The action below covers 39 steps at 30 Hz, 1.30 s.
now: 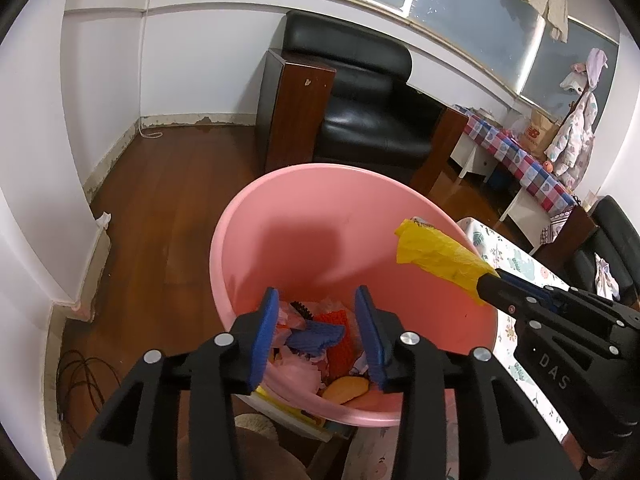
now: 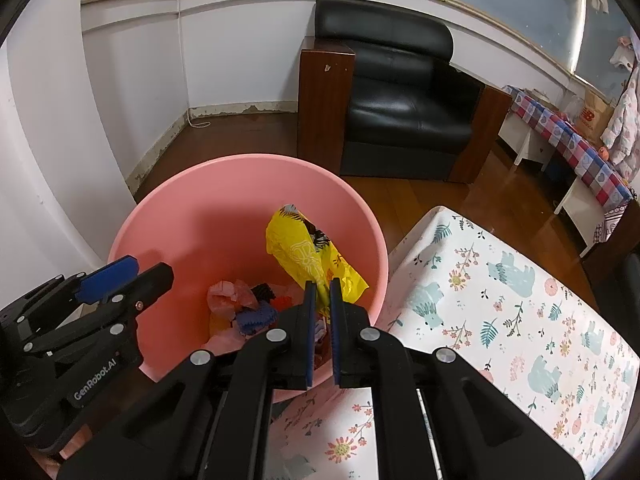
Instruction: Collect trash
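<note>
Dark wooden floor (image 1: pixel 160 184) ran back to white walls, with a black leather armchair (image 2: pixel 404 92) standing beyond a pink bin (image 1: pixel 304 216). Beside the bin lay a worktop covered in a floral cloth (image 2: pixel 520 300).

At the bottom of the bin sat a heap of trash (image 1: pixel 316 340): pink scraps, an orange knitted-looking piece, a blue piece and something yellow-orange.

Over the near rim hung the left gripper (image 1: pixel 316 300), its blue-padded fingers (image 1: pixel 266 320) spread apart with nothing between them, the heap visible through the gap.

From the worktop side reached the right gripper (image 2: pixel 323 284), its fingers (image 2: pixel 310 308) closed on the lower end of a crumpled yellow wrapper (image 2: pixel 304 252). That wrapper stuck out ahead of the tips, held above the bin's opening and clear of the heap below.
</note>
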Motion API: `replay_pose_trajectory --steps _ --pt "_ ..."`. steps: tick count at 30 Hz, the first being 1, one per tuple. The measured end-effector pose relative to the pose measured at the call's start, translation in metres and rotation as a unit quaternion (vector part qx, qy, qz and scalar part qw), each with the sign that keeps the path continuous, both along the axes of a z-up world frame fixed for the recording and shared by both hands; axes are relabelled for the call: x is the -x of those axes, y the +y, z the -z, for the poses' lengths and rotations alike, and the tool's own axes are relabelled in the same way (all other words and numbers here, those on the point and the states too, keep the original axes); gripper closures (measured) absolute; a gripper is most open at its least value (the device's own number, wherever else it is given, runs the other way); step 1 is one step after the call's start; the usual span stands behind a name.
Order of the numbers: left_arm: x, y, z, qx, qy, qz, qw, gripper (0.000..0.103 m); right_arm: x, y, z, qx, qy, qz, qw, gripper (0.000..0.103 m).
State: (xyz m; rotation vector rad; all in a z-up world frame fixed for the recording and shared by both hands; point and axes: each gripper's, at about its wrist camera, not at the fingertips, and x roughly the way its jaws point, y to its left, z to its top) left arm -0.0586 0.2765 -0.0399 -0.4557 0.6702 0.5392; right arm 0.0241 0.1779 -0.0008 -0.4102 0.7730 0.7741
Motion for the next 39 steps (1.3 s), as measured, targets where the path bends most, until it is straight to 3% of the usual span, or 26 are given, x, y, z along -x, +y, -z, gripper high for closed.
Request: replay_pose_trajectory --steps 10,16,34,39 --pt "0.001 0.0 0.0 -0.001 0.001 -0.005 1.0 0.058 -0.004 0.003 -0.002 -0.016 0.011 0.0 1.0 0.095" --pt "0.002 -0.001 0.0 -0.002 0.002 -0.005 1.0 0.058 -0.005 -0.001 -0.009 -0.039 0.013 -0.002 0.999 0.075" --pt "0.008 -0.016 -0.022 -0.027 -0.008 0.007 0.9996 0.057 0.014 -0.046 -0.03 -0.105 0.008 -0.005 0.994 0.071" --pt "0.01 -0.028 -0.033 -0.033 -0.014 0.022 0.9991 0.056 0.021 -0.067 -0.032 -0.126 0.013 0.005 0.992 0.061"
